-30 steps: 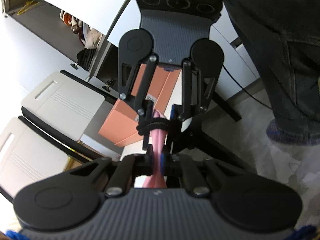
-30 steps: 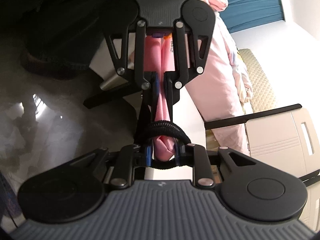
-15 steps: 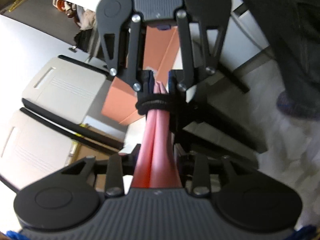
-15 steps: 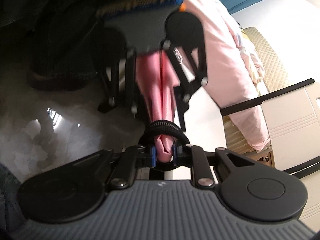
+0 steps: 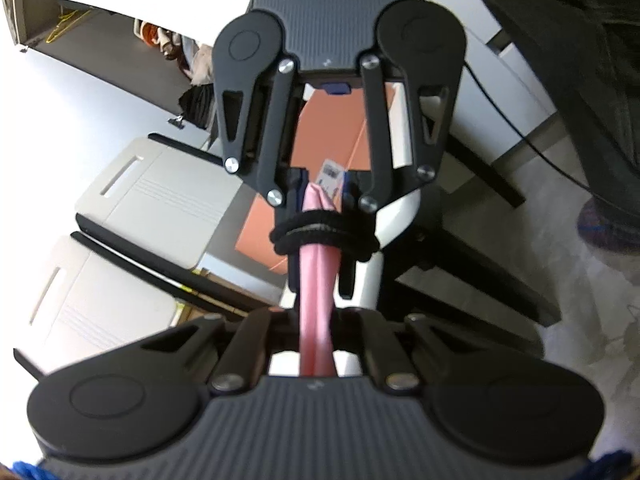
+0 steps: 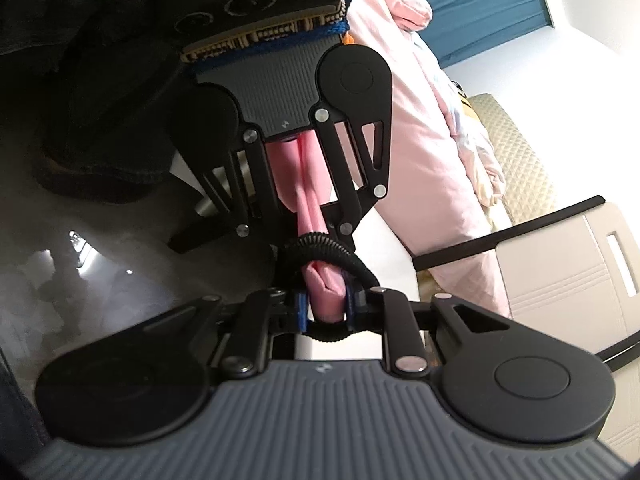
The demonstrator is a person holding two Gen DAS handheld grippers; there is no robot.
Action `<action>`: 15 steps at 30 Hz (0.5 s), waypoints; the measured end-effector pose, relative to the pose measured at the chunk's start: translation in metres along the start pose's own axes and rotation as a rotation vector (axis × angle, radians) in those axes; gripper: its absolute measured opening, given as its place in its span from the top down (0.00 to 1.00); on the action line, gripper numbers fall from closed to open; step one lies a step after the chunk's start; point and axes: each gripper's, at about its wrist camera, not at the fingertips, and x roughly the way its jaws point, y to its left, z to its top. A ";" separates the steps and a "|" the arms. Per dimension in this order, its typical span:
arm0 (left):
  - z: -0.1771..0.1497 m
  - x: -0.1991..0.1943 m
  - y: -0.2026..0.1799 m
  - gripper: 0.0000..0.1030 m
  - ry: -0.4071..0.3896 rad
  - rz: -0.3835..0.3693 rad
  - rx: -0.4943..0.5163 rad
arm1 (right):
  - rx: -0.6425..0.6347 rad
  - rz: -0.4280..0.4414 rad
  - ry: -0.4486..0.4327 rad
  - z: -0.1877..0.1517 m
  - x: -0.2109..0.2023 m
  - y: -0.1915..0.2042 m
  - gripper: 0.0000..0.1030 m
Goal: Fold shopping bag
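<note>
Left gripper (image 5: 316, 300) reclosed on bag (image 5: 316, 280)

Two grippers are counted: left gripper (image 5: 316, 320) and right gripper (image 6: 326, 304), each with two fingers. One pink bag (image 5: 316, 304), bunched into a strip, is counted between them. One black elastic band (image 5: 324, 232) is seen around the bag, possibly doubled; exact loop count cannot be told. Two beige chairs (image 5: 160, 200) are counted in the left view, one in the right. One orange box (image 5: 332, 128) with one label (image 5: 333, 172). One cable (image 5: 520, 128). One pink sheet (image 6: 420, 140), one quilted mattress (image 6: 516, 140), one blue curtain (image 6: 480, 4). One shoe (image 5: 608, 220) per view.
</note>
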 end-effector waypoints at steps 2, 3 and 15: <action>0.001 -0.003 0.000 0.94 -0.022 -0.009 -0.008 | 0.016 0.013 -0.020 -0.003 -0.002 -0.001 0.80; 0.001 -0.004 0.001 0.94 -0.030 -0.015 -0.014 | 0.028 0.019 -0.032 -0.004 -0.002 -0.002 0.80; 0.008 -0.019 0.018 0.94 -0.115 -0.145 -0.200 | 0.274 0.146 -0.155 -0.032 -0.031 -0.039 0.80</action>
